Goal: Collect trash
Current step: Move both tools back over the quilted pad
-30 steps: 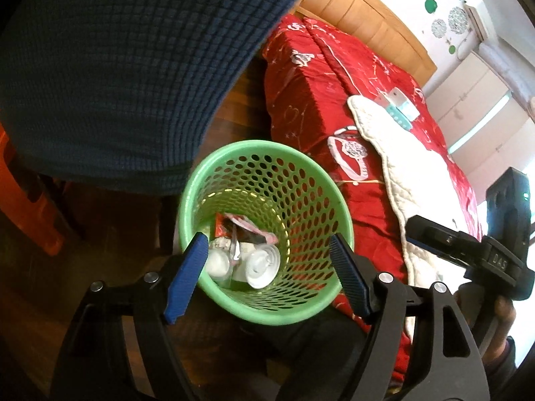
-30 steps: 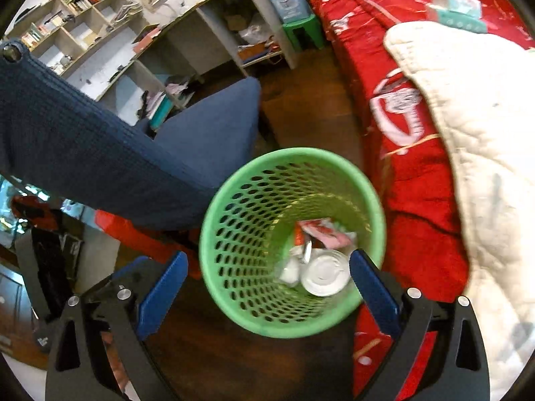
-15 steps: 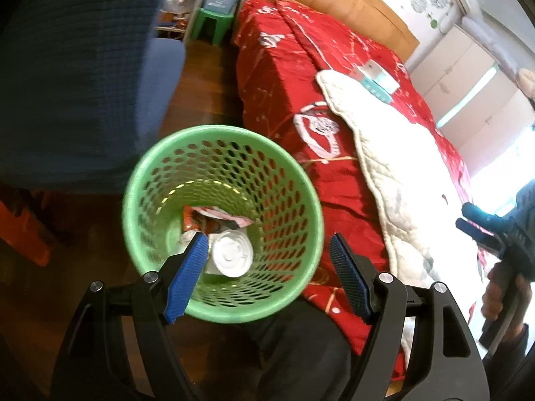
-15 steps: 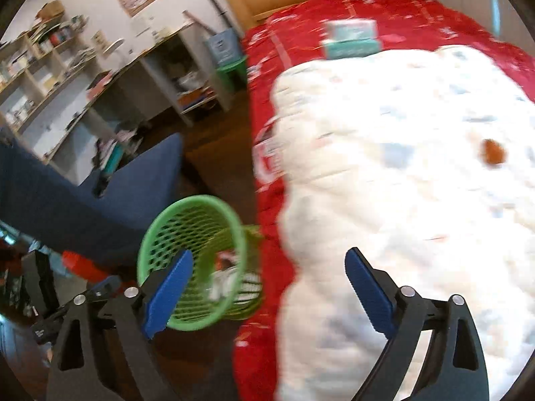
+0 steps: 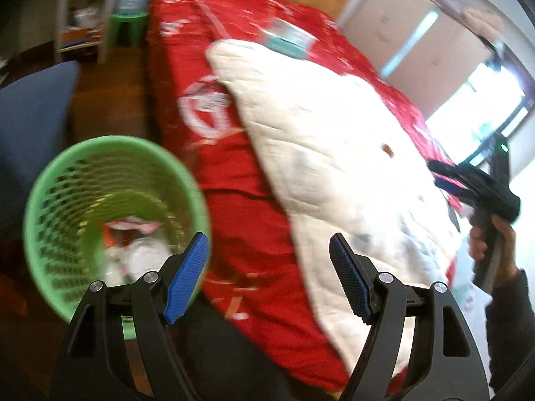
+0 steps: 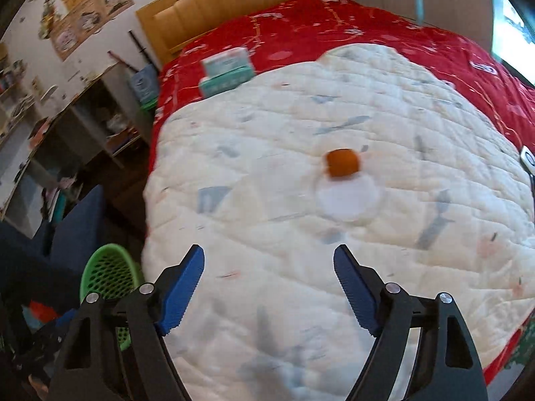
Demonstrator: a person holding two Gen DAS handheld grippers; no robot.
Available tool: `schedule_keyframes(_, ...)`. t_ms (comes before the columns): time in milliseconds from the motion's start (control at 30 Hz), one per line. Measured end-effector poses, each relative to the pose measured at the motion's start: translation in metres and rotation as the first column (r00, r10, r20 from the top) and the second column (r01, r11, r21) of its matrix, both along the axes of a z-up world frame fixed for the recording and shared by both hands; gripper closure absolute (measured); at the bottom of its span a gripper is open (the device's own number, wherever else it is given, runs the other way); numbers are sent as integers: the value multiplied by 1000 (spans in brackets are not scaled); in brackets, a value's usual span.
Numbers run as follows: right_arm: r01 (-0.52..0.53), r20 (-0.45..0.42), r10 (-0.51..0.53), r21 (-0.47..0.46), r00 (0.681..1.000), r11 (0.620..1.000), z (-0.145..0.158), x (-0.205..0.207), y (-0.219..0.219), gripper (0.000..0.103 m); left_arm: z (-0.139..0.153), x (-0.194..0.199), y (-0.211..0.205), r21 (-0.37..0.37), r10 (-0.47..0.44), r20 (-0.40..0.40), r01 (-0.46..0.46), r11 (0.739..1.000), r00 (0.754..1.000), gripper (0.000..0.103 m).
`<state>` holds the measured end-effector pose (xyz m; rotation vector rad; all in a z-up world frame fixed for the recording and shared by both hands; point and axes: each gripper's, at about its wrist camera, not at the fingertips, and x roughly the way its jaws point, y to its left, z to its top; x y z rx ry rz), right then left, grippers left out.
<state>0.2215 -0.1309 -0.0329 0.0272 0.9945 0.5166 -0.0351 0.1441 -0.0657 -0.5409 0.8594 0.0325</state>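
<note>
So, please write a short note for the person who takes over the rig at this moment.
Left gripper: open, holds nothing, over the bed edge beside the bin.
Right gripper: open, holds nothing, over the white quilt.
Done: some trash lies in the bin.
Left: an orange-capped item on the quilt, likely next for the right gripper. The boxes near the headboard may not be trash.

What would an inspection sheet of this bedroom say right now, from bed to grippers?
Surface: white quilt over red bedspread.
Job's things: orange-capped clear item lies on the quilt; green basket on the floor beside the bed holds trash.
Clutter: teal boxes on the bed.
Grippers: left gripper and right gripper both open, empty.
Cables: nothing seen.
Surroundings: wooden headboard, blue chair, shelves.
</note>
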Motion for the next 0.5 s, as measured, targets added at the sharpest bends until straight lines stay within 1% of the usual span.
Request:
schedule_keyframes(100, 23, -2, -23, -6, 1000, 1000, -2, 10, -14, 27, 3, 23, -31, 2, -95, 4, 95, 995, 995, 29)
schedule_keyframes(167, 35, -5, -35, -8, 999, 999, -5, 15, -22, 29, 4, 41, -54, 15, -170, 2, 170, 985, 985, 25)
schedule_keyframes(233, 44, -6, -45, -11, 999, 999, -6, 21, -31, 29, 4, 54, -70, 26, -208, -5, 208, 978, 978, 20)
schedule_keyframes(300, 46, -3, -46, -14, 999, 999, -7, 27, -34, 30, 4, 67, -84, 32, -256, -7, 256, 966, 967, 19)
schedule_keyframes(367, 48, -1, -48, -19, 999, 999, -7, 34, -36, 32, 2, 83, -95, 57, -283, -22, 284, 957, 959, 19)
schedule_keyframes(500, 45, 11, -45, -36, 999, 998, -8, 51, -35, 35, -3, 102, -107, 69, -306, -41, 308, 949, 951, 19)
